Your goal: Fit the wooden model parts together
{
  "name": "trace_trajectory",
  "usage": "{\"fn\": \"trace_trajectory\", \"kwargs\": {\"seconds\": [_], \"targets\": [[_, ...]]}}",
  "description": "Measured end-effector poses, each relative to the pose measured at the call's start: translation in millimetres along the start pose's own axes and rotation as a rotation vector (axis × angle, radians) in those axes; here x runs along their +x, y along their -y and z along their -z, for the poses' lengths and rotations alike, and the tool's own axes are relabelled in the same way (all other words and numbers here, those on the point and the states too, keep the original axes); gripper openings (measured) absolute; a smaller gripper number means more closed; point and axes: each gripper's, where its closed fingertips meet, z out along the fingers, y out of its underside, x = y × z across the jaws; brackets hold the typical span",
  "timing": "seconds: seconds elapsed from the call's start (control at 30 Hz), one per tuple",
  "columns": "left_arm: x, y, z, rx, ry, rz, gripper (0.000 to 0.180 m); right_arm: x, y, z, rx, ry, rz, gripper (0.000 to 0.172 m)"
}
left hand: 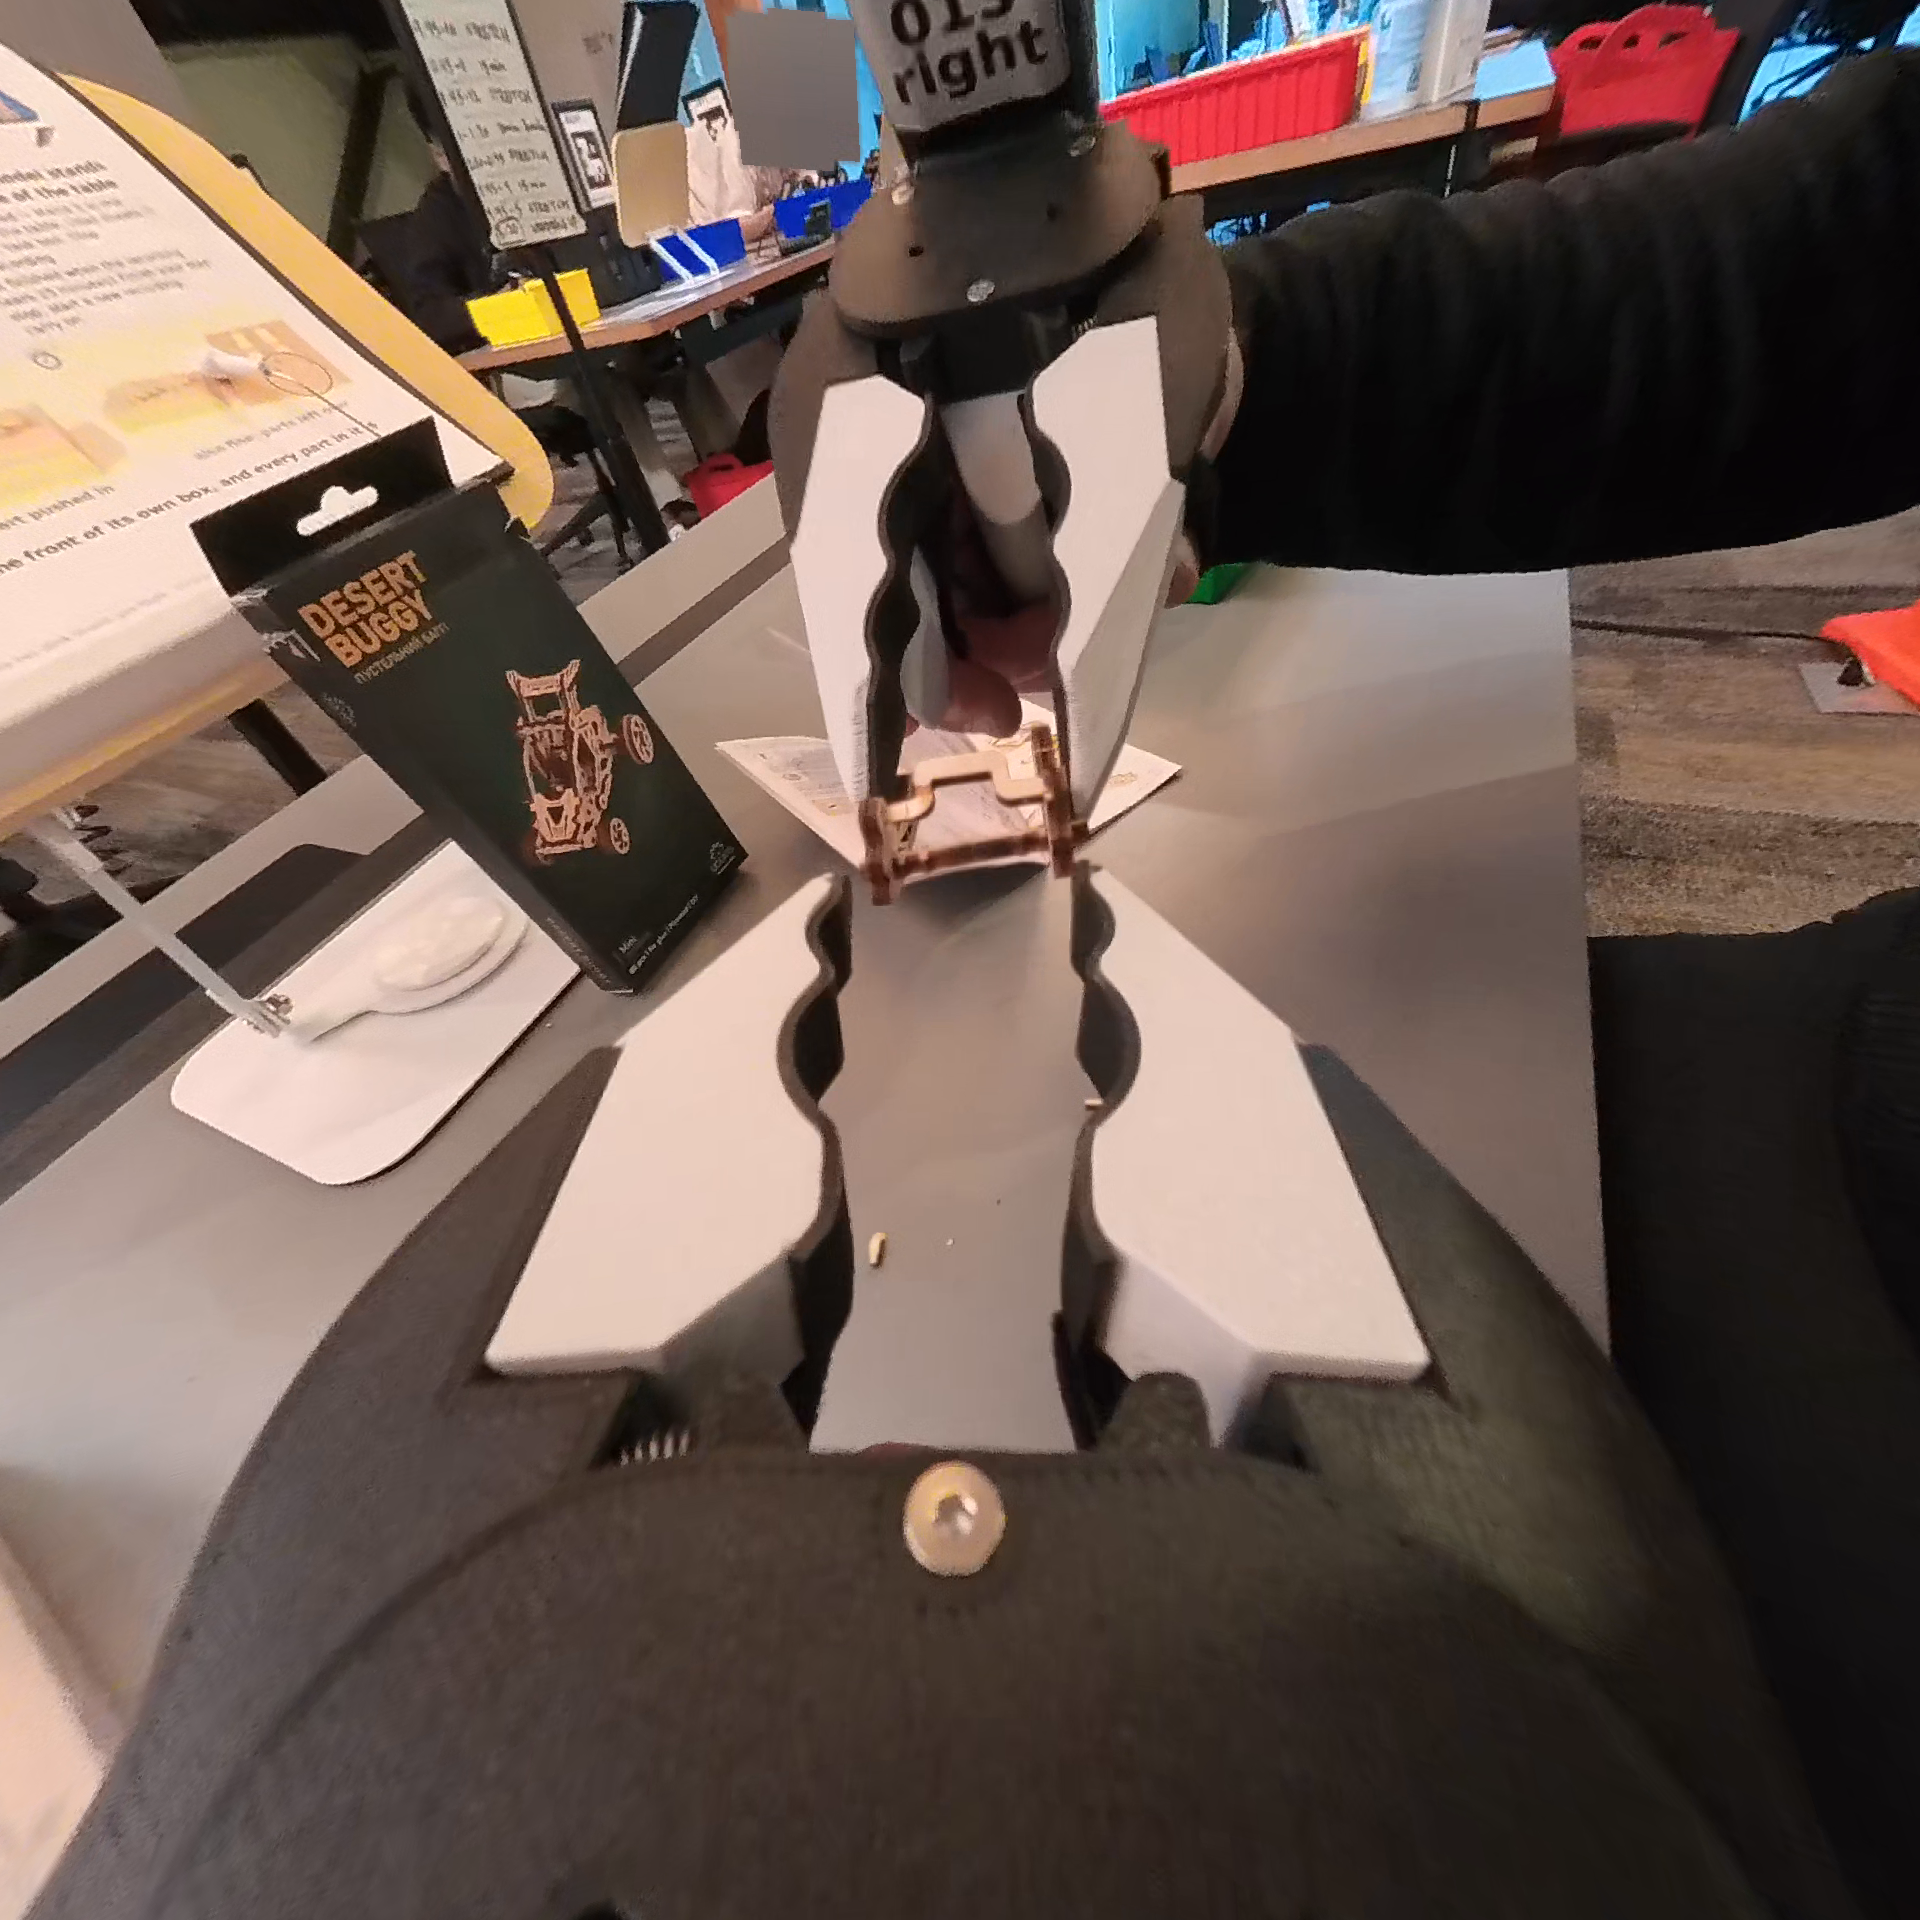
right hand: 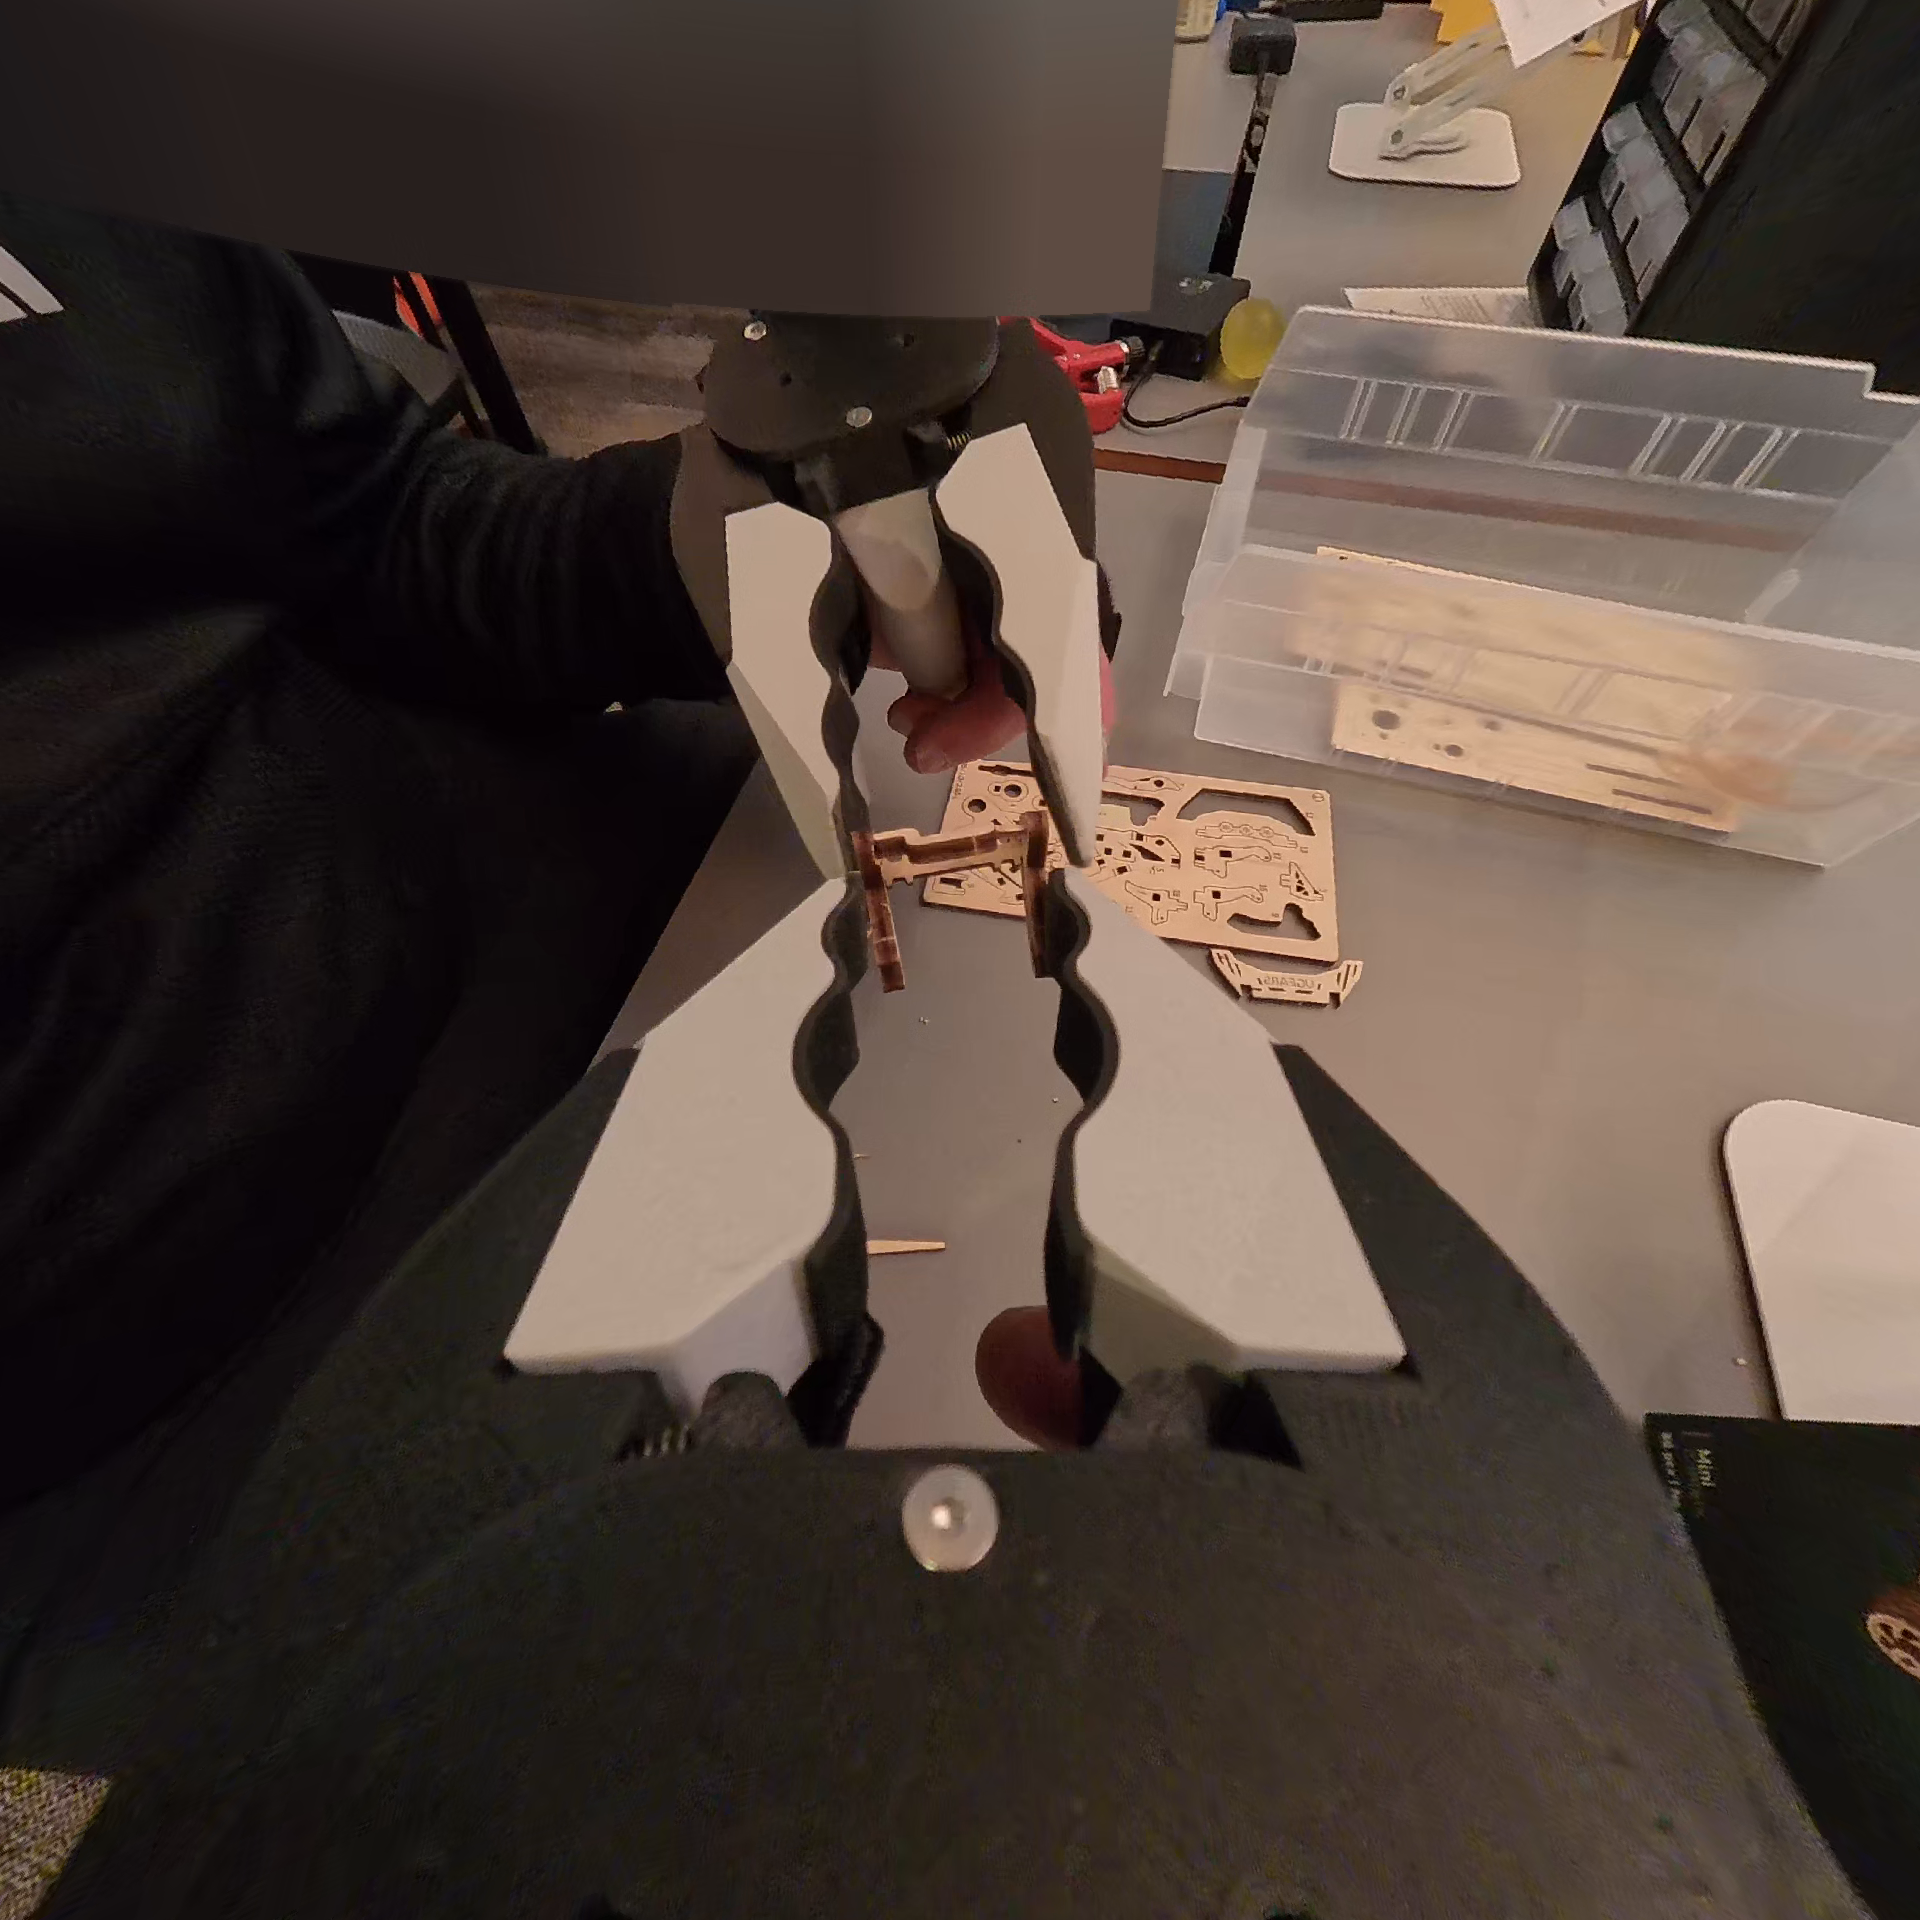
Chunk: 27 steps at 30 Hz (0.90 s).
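The grey table [left hand: 1351, 831] carries all items. The two tongs meet tip to tip above its near edge.

The right gripper [right hand: 951, 894] is clenched on the wooden frame [right hand: 929, 848]. Its dark pads [right hand: 1075, 961] press against the two side pieces of the frame, and the crossbar spans the space between them. The frame is held clear of the table.

The left gripper [left hand: 961, 888] faces it from the opposite side. Its jaws stand released, slightly wider than the frame. Its tips sit just beside the frame ends without clamping them.

A clear plastic box [right hand: 1558, 468] with wooden sheets inside stands far right in the right wrist view. A dark carton [left hand: 488, 727] stands upright on the left in the left wrist view. A punched parts sheet [right hand: 1226, 862] lies flat between the frame and the clear box. A paper leaflet [left hand: 779, 764] lies under the tongs. One loose part [right hand: 1288, 982] lies just beside the near edge of the sheet. A wooden splinter [right hand: 909, 1247] lies on the table between the right gripper's fingers.
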Motion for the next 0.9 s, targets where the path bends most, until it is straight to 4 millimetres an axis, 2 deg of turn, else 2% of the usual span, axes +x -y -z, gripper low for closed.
{"fn": "trace_trajectory", "kwargs": {"seconds": [0.9], "targets": [[-0.4,-2.1,-4.6,-0.08,0.061,-0.095,0.035,2.0,-1.5,3.1,-0.026,-0.031,0.008,0.034]]}}
